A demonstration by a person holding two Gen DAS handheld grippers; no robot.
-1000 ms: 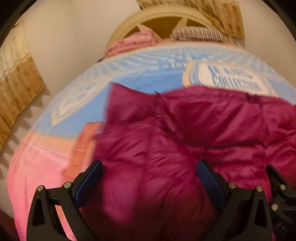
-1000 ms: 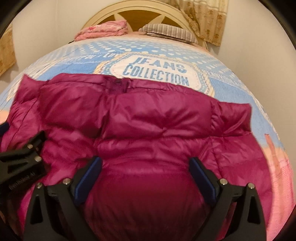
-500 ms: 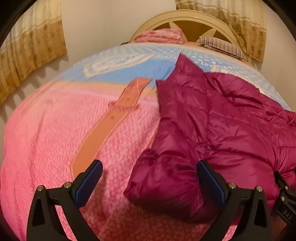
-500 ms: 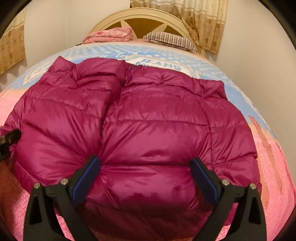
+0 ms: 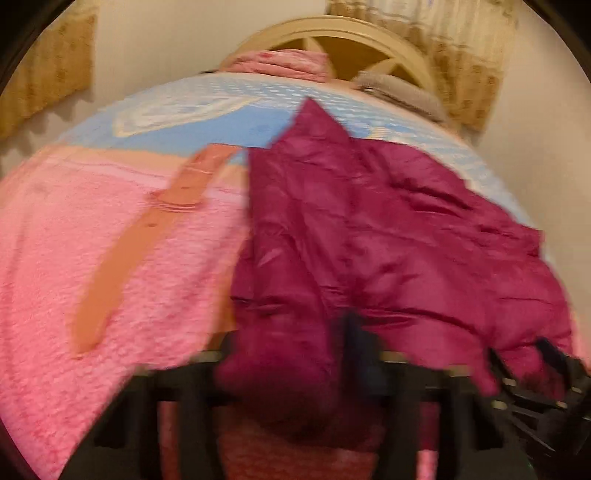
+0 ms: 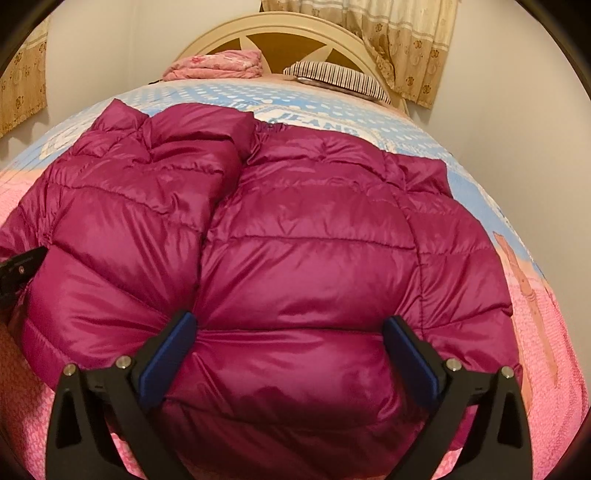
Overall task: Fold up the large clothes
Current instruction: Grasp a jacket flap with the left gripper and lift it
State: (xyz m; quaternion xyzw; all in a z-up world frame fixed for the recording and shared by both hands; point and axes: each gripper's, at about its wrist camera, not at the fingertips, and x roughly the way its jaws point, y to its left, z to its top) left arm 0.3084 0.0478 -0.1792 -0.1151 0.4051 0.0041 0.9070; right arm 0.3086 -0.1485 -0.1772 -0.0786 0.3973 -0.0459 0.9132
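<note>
Jacket (image 6: 295, 236), magenta quilted puffer, lies spread on the bed's pink-and-blue blanket (image 5: 110, 266), near the foot end. Left gripper (image 5: 288, 354) is closing its jaws, a fold of the jacket's left edge bunched between them; the view is blurred. Right gripper (image 6: 290, 345) hovers over the hem, jaws spread wide, grasping nothing. 2 pillows sit by the headboard (image 6: 280, 33).

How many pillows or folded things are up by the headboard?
2: a pink folded bundle on the left and a striped pillow on the right, both against the headboard, beyond the magenta jacket. More may lie hidden behind them.
</note>
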